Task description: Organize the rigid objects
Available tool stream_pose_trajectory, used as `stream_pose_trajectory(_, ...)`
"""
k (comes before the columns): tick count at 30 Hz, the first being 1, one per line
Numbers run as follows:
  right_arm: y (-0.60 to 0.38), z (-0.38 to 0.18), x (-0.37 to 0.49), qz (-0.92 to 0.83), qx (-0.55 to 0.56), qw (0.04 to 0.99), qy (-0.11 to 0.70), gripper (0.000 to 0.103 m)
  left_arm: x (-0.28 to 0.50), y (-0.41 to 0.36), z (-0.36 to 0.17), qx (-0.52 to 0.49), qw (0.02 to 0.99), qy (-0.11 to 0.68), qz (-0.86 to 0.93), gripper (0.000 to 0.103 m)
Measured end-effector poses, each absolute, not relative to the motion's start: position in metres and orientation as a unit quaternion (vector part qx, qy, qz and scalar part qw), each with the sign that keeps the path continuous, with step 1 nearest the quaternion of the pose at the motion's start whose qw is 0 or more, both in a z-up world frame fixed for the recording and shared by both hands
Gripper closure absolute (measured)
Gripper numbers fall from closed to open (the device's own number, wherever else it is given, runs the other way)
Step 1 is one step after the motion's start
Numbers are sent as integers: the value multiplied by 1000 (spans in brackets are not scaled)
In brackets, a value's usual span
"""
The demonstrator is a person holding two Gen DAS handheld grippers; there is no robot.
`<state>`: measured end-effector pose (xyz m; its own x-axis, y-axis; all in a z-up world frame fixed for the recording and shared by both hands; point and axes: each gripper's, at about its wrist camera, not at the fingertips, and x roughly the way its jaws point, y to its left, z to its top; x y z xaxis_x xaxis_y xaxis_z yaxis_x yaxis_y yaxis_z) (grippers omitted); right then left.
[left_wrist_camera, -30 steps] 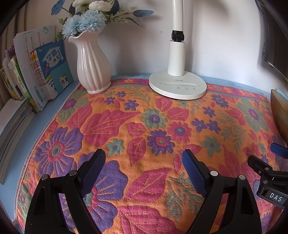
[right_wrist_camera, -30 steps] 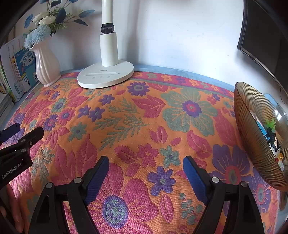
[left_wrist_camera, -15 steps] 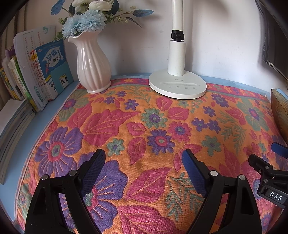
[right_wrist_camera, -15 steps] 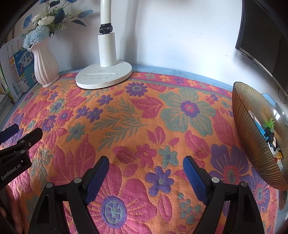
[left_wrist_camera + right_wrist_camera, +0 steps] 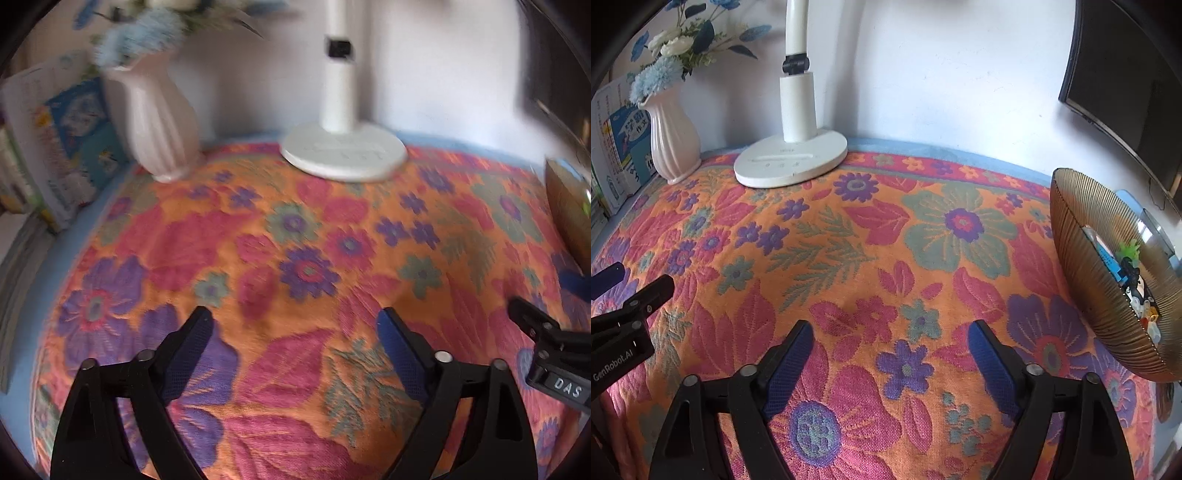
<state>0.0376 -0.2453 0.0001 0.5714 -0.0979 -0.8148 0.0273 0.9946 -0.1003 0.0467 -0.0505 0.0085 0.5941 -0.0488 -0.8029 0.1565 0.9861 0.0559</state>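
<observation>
Orange floral woven cloth (image 5: 849, 258) is spread over the whole work surface, with a pale blue edge showing along the far side under a white wall. Nearest the cameras, the left gripper (image 5: 293, 332) and the right gripper (image 5: 890, 343) are held just above the cloth, side by side; the blue-padded jaws of each are spread wide and nothing is held between them. At the right edge, a ribbed amber glass bowl (image 5: 1082, 266) is seen on the cloth, and small colourful toy pieces (image 5: 1134, 273) are gathered inside it. Farther back, a white desk lamp with a round base (image 5: 792, 160) is placed against the wall, and a pale pink ribbed vase of blue and white flowers (image 5: 674, 136) is set to its left. Upright books (image 5: 618, 147) are stacked at the far left. A dark monitor (image 5: 1126, 81) is seen at the far right.
</observation>
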Motion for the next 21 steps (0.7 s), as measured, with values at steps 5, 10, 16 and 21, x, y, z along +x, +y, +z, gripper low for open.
stream_pose_trajectory(5, -264, -14, 49, -25, 14, 860, 509, 0, 47, -47, 2, 45, 877, 474, -70, 0)
stream_pose_trajectory(10, -265, -15, 42, -17, 9, 870, 493, 0, 43, -43, 3, 44, 881, 466, -67, 0)
stream_pose_trajectory(16, -266, -16, 38, -17, 11, 878, 478, 0, 43, -38, 1, 32, 880, 468, -77, 0)
stream_pose_trajectory(21, -265, -16, 38, -16, 8, 878, 478, 0, 48, -41, 0, 36, 879, 469, -75, 0)
